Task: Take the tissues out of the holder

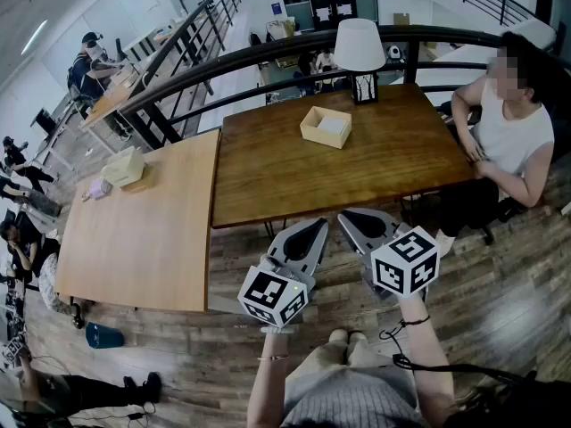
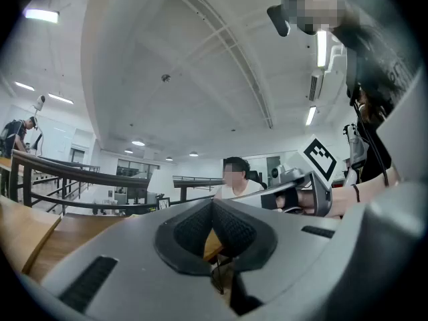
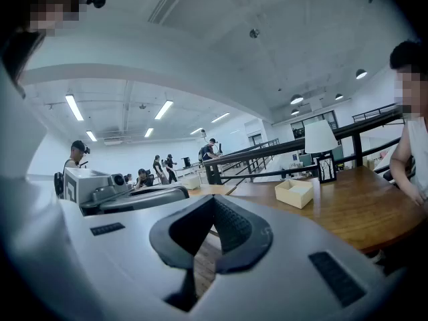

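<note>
The tissue holder point(image 1: 326, 127), a light wooden open box with white tissues inside, sits on the dark wooden table point(image 1: 268, 176) toward its far side. In the right gripper view the holder point(image 3: 294, 192) lies ahead and to the right. Both grippers hang in the air short of the table's near edge, well apart from the holder. My left gripper point(image 1: 314, 230) is shut and holds nothing, its pads meeting in its own view point(image 2: 214, 209). My right gripper point(image 1: 350, 219) is also shut and empty point(image 3: 212, 202).
A white-shaded lamp point(image 1: 359, 56) stands behind the holder. A person in white point(image 1: 513, 132) sits at the table's right end, arms on the top. A lighter table point(image 1: 143, 230) to the left carries another box point(image 1: 123, 166). A black railing point(image 1: 268, 56) runs behind.
</note>
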A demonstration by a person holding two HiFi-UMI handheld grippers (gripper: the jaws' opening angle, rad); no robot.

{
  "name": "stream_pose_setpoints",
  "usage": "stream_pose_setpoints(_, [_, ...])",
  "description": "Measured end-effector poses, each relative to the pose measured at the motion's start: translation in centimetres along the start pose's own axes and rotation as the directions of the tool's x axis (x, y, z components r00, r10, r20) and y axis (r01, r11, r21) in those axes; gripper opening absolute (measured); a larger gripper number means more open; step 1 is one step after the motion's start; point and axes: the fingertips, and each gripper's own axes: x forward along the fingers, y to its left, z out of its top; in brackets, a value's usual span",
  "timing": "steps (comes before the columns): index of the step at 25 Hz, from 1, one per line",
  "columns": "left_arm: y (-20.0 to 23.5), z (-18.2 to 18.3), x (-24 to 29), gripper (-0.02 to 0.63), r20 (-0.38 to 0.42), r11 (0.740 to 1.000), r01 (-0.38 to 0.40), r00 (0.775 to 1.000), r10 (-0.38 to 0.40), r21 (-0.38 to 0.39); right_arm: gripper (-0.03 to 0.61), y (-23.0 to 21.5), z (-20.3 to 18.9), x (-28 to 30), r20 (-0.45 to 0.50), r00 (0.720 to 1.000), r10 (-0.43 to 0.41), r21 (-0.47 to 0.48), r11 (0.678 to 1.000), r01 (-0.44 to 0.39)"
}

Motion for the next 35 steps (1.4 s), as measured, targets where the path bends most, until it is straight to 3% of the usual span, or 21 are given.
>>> stream_pose_setpoints(21, [-0.8, 0.3, -0.1, 0.005, 0.003, 0.999, -0.040, 0.999, 0.040, 0.022, 0.012, 0.1, 0.2, -1.0, 0.007, 0.999, 0.042, -0.004, 0.999, -0.042])
stream_pose_setpoints(35, [-2.3, 1.6, 0.1, 0.005, 0.015, 0.983, -0.163, 0.987, 0.162, 0.080, 0.012, 0.5, -1.0, -3.4, -0.026, 0.991, 0.128, 0.024, 0.992, -0.127])
